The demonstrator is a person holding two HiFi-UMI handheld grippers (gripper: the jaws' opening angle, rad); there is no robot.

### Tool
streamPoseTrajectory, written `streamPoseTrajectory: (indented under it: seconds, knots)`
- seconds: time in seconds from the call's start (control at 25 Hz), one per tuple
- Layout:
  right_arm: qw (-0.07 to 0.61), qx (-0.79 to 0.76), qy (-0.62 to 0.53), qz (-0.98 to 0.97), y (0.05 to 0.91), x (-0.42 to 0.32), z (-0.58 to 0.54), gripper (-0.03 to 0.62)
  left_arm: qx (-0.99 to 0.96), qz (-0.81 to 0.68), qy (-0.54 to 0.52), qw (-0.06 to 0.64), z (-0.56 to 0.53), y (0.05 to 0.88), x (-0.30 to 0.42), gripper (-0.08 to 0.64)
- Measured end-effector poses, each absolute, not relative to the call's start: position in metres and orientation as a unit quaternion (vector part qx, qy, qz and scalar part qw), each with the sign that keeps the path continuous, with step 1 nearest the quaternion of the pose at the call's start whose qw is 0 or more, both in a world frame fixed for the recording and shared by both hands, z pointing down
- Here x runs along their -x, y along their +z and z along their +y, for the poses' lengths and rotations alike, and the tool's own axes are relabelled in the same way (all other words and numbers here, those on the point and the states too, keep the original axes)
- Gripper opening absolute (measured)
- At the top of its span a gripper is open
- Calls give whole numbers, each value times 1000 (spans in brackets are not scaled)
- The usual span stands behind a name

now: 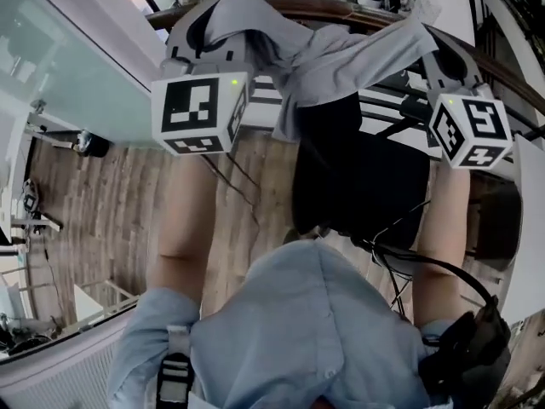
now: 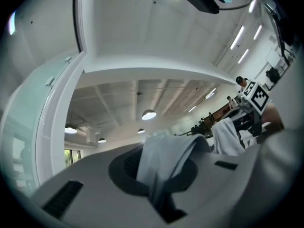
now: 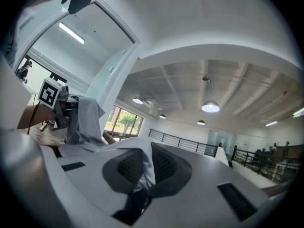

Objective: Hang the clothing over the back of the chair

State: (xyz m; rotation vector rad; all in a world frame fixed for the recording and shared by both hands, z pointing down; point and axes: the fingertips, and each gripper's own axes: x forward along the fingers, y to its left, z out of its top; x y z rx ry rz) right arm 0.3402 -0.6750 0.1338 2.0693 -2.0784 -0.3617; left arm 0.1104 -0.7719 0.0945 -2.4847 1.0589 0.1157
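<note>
A light grey garment (image 1: 341, 58) is stretched in the air between my two grippers, above a black chair (image 1: 358, 177) that stands right in front of me. My left gripper (image 1: 204, 25) holds one end at the upper left, its marker cube below it. My right gripper (image 1: 431, 39) holds the other end at the upper right. In the left gripper view the jaws are shut on a fold of the grey cloth (image 2: 164, 165). The right gripper view shows a thin strip of the same cloth (image 3: 142, 167) pinched between that gripper's jaws. Both grippers point roughly level.
Wooden floor (image 1: 111, 203) lies left of the chair, with a glass wall (image 1: 60, 66) beyond it. Black cables (image 1: 400, 262) run from the chair toward my right side. A curved wooden counter (image 1: 341, 11) with objects on it stands behind the chair.
</note>
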Motion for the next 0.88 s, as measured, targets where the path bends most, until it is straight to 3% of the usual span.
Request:
streamPoseTrajectory:
  seconds: [0.32, 0.36, 0.44, 0.52, 0.6, 0.72, 0.88]
  knots:
    - [79, -683, 3, -726, 319, -317, -644, 24, 927, 368, -51, 43, -769, 288, -74, 23]
    - [71, -678, 16, -732, 333, -310, -643, 25, 934, 352, -60, 19, -760, 308, -75, 46]
    - [52, -667, 33, -743, 352, -295, -642, 25, 946, 315, -80, -24, -740, 342, -79, 199]
    - [35, -658, 39, -751, 361, -281, -643, 36, 954, 280, -98, -45, -720, 364, -83, 288]
    - [24, -652, 46, -756, 368, -269, -643, 183, 958, 258, -112, -51, -704, 378, -84, 331]
    - [-13, -649, 77, -757, 375, -262, -637, 233, 958, 252, -116, -68, -684, 390, -75, 336]
    - [-159, -619, 122, -759, 361, -272, -618, 290, 959, 261, -79, -72, -672, 375, -61, 336]
